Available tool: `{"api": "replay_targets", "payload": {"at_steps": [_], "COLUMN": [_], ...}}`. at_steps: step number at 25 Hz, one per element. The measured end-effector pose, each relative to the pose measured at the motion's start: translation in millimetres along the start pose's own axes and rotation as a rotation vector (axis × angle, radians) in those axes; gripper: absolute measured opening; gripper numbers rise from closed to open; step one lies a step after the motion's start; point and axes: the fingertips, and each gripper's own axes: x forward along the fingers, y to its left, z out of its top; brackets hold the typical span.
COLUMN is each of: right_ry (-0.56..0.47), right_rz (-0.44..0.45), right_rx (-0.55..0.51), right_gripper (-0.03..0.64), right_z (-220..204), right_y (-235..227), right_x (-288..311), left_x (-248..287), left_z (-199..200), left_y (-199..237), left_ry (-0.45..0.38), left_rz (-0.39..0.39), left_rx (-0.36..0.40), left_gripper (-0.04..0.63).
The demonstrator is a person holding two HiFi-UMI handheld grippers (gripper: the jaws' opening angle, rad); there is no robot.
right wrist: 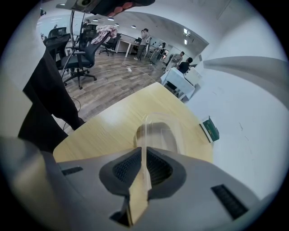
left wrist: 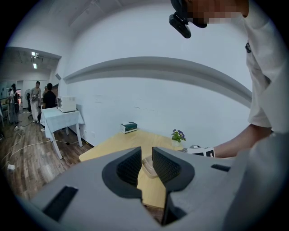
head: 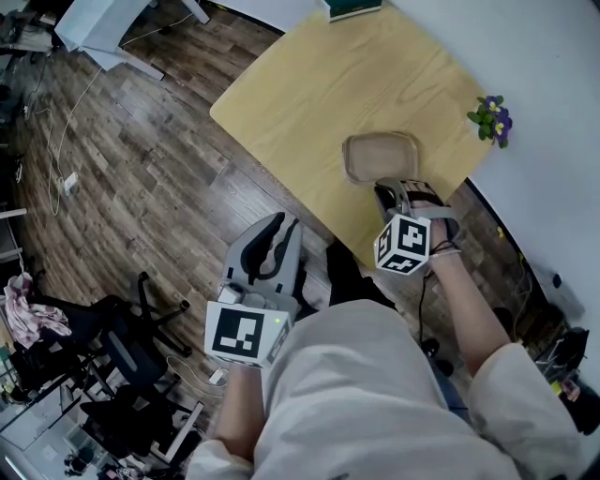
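Note:
A clear plastic tray [head: 380,155] lies on the light wooden table [head: 309,84] near its front edge. My right gripper [head: 392,187] is shut on the tray's near rim. In the right gripper view the thin rim runs between the pads of the right gripper [right wrist: 144,164], and the tray [right wrist: 158,133] stretches away over the table [right wrist: 104,131]. My left gripper [head: 281,223] hangs off the table over the wood floor, close to the person's body. Its jaws stand a narrow gap apart with nothing between them in the left gripper view [left wrist: 146,164]; the tray [left wrist: 147,168] shows far off through the gap.
A small potted plant with purple flowers [head: 492,117] stands by the table's right edge against the white wall. A green box [head: 352,7] lies at the table's far end. Black office chairs [head: 122,347] stand on the floor at left. A white-clothed table [left wrist: 63,119] and people are farther back.

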Motion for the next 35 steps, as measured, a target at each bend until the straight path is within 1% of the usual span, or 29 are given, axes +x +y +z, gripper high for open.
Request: {"api": "replay_targets", "payload": {"at_steps": [4, 10, 15, 25, 35], "right_ry": [0.000, 0.018, 0.036, 0.083, 0.058], "right_rz": [-0.032, -0.101, -0.154, -0.242, -0.349], "right_rx": [0.026, 0.081, 0.146, 0.289, 0.452], "right_gripper": [0.037, 0.035, 0.032, 0.025, 0.015], "right_z": [7.7, 18.3, 27.5, 47.8, 84.3], "right_y": [-1.2, -6.2, -5.2, 12.1, 17.8], "right_x": [-8.9, -26.8, -43.8, -74.7, -114.7], "left_x": [-5.1, -11.0, -15.2, -29.6, -41.2], "left_z": [1.0, -1.1, 0.0, 0.8, 3.4], "left_y": [3.4, 12.0, 26.9, 48.5, 53.4], "left_ry": [-0.001, -0.004, -0.010, -0.020, -0.041], "left_rz": [-0.025, -0.086, -0.130, -0.238, -0.369], "left_rx": [0.008, 0.029, 0.059, 0.108, 0.152], "left_gripper": [0.074, 0.074, 0.074, 0.074, 0.074]}}
